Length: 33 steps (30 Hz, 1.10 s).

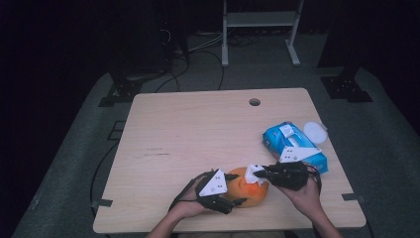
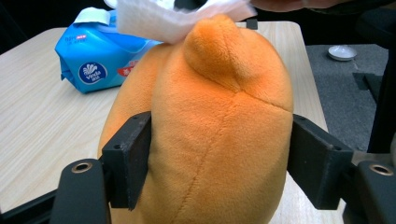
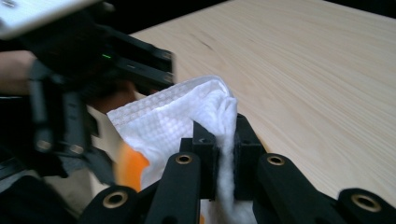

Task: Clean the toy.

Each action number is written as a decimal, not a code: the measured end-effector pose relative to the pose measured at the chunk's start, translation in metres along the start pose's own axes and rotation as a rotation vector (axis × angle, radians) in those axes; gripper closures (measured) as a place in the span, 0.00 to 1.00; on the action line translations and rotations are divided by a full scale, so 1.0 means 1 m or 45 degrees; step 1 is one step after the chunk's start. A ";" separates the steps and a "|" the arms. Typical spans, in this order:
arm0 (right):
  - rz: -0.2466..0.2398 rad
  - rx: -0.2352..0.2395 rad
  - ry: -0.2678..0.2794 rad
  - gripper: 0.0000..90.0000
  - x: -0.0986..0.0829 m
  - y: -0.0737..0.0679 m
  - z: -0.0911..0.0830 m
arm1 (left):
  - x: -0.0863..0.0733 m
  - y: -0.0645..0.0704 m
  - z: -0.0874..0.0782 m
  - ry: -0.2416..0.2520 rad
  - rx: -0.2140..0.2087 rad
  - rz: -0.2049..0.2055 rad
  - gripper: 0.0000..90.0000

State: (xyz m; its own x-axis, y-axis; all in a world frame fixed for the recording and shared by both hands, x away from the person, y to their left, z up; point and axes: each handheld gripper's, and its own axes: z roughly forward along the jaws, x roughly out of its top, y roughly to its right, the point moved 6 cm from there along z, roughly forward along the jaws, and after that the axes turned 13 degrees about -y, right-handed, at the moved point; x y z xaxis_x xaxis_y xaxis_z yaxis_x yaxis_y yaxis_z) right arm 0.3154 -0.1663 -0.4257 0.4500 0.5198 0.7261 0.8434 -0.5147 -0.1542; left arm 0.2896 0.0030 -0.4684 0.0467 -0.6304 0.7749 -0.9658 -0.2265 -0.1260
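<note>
Orange plush toy (image 2: 205,126) sits at the tabletop's (image 1: 198,129) near edge, clamped on both flanks by the left tool (image 1: 233,189), while the right tool (image 3: 219,154) is closed on a white wipe (image 3: 182,121) resting on the toy's top. Pale wood with 1 round cable hole (image 1: 254,102) carries a blue wipes pack (image 1: 292,146) and a white lid (image 1: 315,132) at its right side. Grey carpet (image 1: 386,148), black cables and a white frame (image 1: 260,25) lie beyond in a dark room.

Orange plush toy (image 1: 249,191), soft and rounded with a stubby nub on top, sitting near the table's near edge, right of centre, pinched at both flanks. White embossed tissue (image 1: 254,173), crumpled and pinched at one fold, draped against the toy's top, on its right side.
</note>
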 end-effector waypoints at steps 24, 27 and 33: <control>0.123 -0.044 -0.049 0.91 -0.021 0.032 -0.009 | -0.012 -0.018 -0.012 0.052 -0.051 -0.140 0.31; 0.095 -0.051 -0.046 0.91 -0.016 0.025 -0.004 | -0.011 -0.016 -0.010 0.042 -0.044 -0.121 0.31; 0.023 -0.020 0.025 0.91 -0.002 0.007 -0.011 | -0.010 -0.016 -0.008 0.051 -0.047 -0.134 0.31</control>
State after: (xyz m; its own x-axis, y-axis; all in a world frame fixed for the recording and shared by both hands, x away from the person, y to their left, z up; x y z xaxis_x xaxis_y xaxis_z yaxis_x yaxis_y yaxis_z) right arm 0.3174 -0.1786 -0.4216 0.4591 0.4972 0.7362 0.8304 -0.5346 -0.1568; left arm 0.3026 0.0189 -0.4693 0.1391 -0.5739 0.8070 -0.9648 -0.2622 -0.0202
